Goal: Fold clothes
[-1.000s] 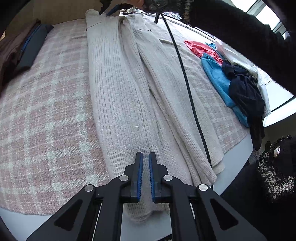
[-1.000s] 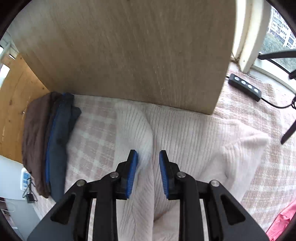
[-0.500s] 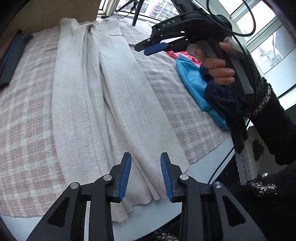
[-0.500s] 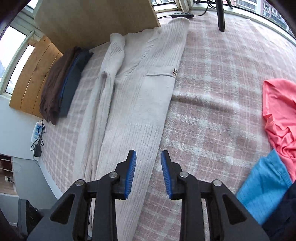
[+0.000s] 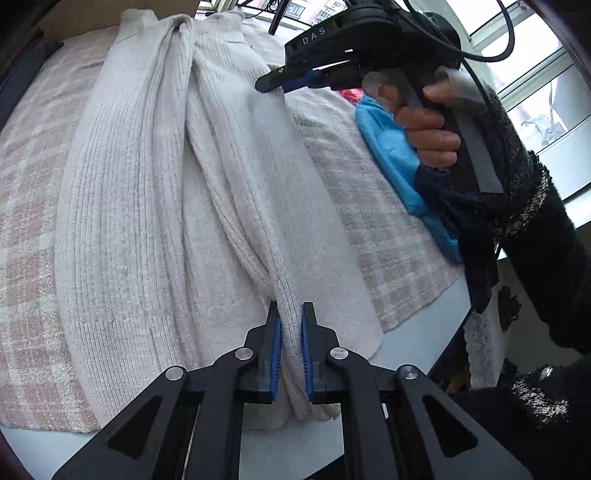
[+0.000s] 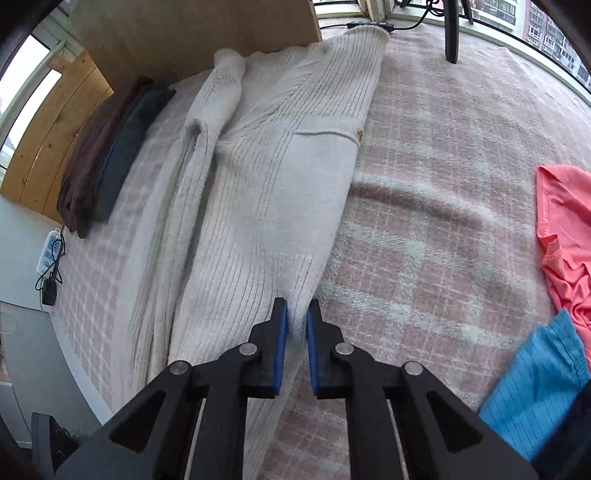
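A long cream ribbed cardigan (image 5: 147, 184) lies lengthwise on the pink plaid blanket (image 5: 369, 206), its sleeves folded inward. My left gripper (image 5: 291, 325) is shut on a raised fold of the knit near the hem at the table's near edge. In the left wrist view a hand holds my right gripper (image 5: 266, 85) against the cardigan's right edge, halfway up. In the right wrist view that gripper (image 6: 294, 325) pinches the side edge of the cardigan (image 6: 266, 177), with cloth between its blue pads (image 6: 280, 332).
A blue garment (image 6: 535, 387), a coral shirt (image 6: 565, 229) and a dark garment (image 5: 476, 236) lie to the right. Folded brown and navy clothes (image 6: 107, 158) sit at the far left by a wooden board (image 6: 207, 33). The table edge (image 5: 417, 339) is close.
Both grippers were open above the cardigan half a second ago. Both have come down and closed on it, the left on a fold near the hem, the right on the side edge.
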Demonstrator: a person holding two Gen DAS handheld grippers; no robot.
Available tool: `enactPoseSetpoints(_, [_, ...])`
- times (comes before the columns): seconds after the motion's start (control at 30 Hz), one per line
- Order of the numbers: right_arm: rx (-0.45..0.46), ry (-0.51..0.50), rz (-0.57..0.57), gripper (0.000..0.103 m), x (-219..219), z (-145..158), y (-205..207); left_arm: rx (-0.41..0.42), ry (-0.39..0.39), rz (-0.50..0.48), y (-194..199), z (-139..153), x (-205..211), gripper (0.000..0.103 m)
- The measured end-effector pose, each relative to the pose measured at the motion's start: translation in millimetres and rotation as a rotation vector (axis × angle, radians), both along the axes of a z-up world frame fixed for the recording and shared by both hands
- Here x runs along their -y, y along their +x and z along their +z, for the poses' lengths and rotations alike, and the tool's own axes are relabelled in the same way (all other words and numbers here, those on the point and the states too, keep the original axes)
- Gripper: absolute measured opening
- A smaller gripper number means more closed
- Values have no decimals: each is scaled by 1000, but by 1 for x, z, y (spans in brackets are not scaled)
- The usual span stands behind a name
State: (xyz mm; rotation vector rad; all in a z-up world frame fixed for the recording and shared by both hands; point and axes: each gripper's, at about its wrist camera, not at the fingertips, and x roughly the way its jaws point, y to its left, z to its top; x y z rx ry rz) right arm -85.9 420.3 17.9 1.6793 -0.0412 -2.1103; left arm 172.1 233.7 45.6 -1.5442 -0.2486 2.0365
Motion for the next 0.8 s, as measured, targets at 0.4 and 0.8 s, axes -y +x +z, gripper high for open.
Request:
enactPoseSetpoints(0.4, [-205,-48,126,20,73,52,-11,-95,-137,101,29,29,49,12])
enactPoseSetpoints(0.8, [-144,-44,200,25,96,45,5,-217,-264,17,34,27,-3,35])
